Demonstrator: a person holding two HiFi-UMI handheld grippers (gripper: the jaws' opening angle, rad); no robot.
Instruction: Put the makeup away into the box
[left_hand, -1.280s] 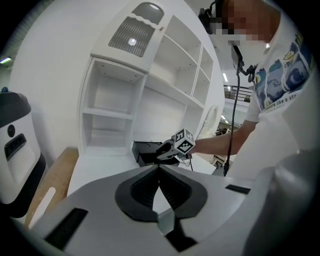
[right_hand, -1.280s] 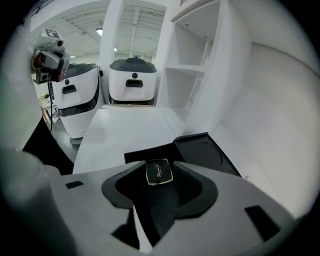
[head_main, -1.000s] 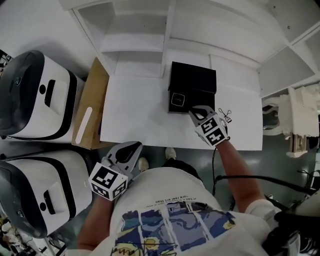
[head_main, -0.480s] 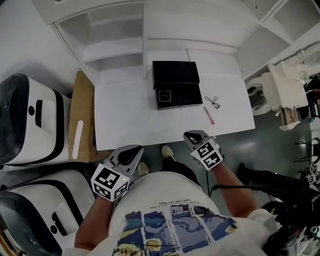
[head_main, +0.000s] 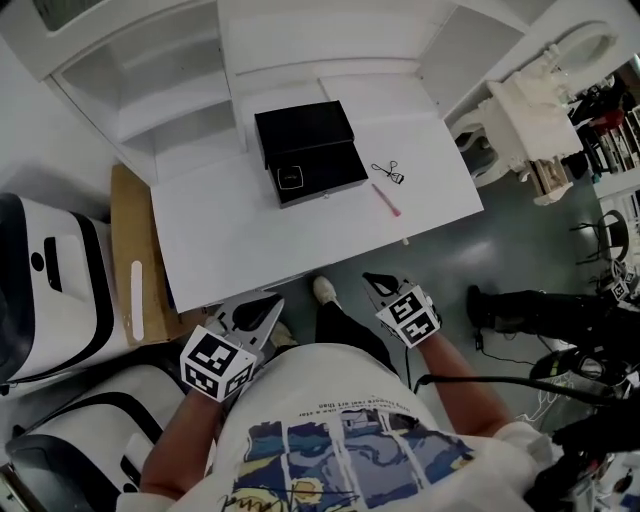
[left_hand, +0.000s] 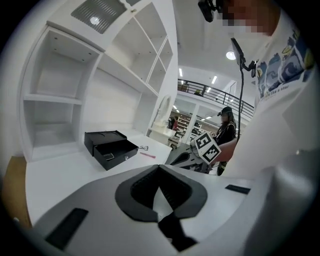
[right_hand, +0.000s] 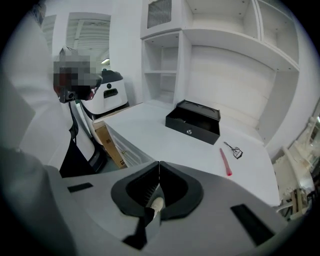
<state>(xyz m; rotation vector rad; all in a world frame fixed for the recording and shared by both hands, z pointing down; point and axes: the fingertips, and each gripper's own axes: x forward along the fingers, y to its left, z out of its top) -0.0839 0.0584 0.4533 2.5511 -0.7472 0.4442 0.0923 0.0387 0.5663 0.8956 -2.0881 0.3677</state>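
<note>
A black box (head_main: 310, 150) lies open on the white table (head_main: 230, 240), with a small dark item (head_main: 292, 177) in its front half. To its right lie an eyelash curler (head_main: 388, 172) and a pink stick (head_main: 386, 199). Both grippers hang off the table's front edge, close to my body. My left gripper (head_main: 268, 303) is shut and empty, and my right gripper (head_main: 375, 283) is shut and empty too. The right gripper view has the box (right_hand: 194, 121), the pink stick (right_hand: 225, 161) and the curler (right_hand: 233, 149) well beyond its shut jaws. The left gripper view shows the box (left_hand: 110, 147) far ahead.
White shelving (head_main: 170, 90) rises behind the table. A cardboard box (head_main: 130, 260) and white-and-black machines (head_main: 45, 290) stand at the left. White ornate furniture (head_main: 530, 110) is at the right, cables (head_main: 520, 380) on the floor. A person (left_hand: 226, 131) stands far off.
My right gripper has drawn back from beside the black box to below the table's front edge. The head view has swung, so the table sits further left and tilted. The left gripper shifted slightly.
</note>
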